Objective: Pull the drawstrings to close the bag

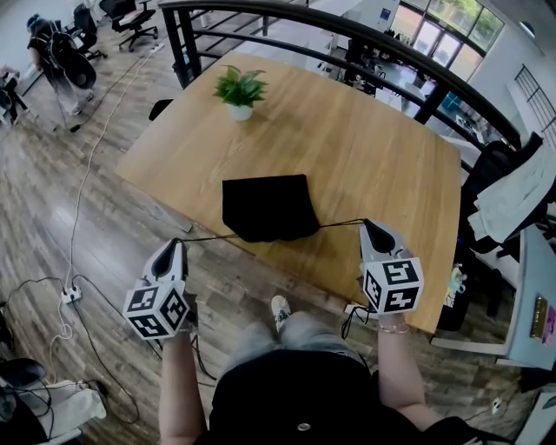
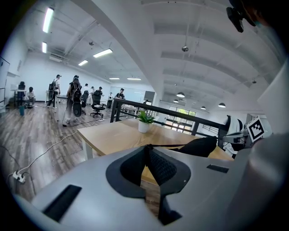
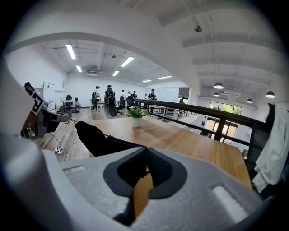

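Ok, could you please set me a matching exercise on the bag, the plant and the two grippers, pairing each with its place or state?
Things:
1. black bag
2. potted plant
3. left gripper
4. right gripper

Places or states:
A. shut on the right drawstring, above the table
B. upright toward the table's far side
C. shut on the left drawstring, above the floor
D. lying at the table's near edge, between both grippers

Pairs: 1-D, 2-B, 3-C, 4-A.

Open-plan office: swivel chairs (image 1: 130, 19), wooden desk (image 1: 365, 165), ceiling strip lights (image 2: 48, 20), people (image 2: 72, 101) at workstations.
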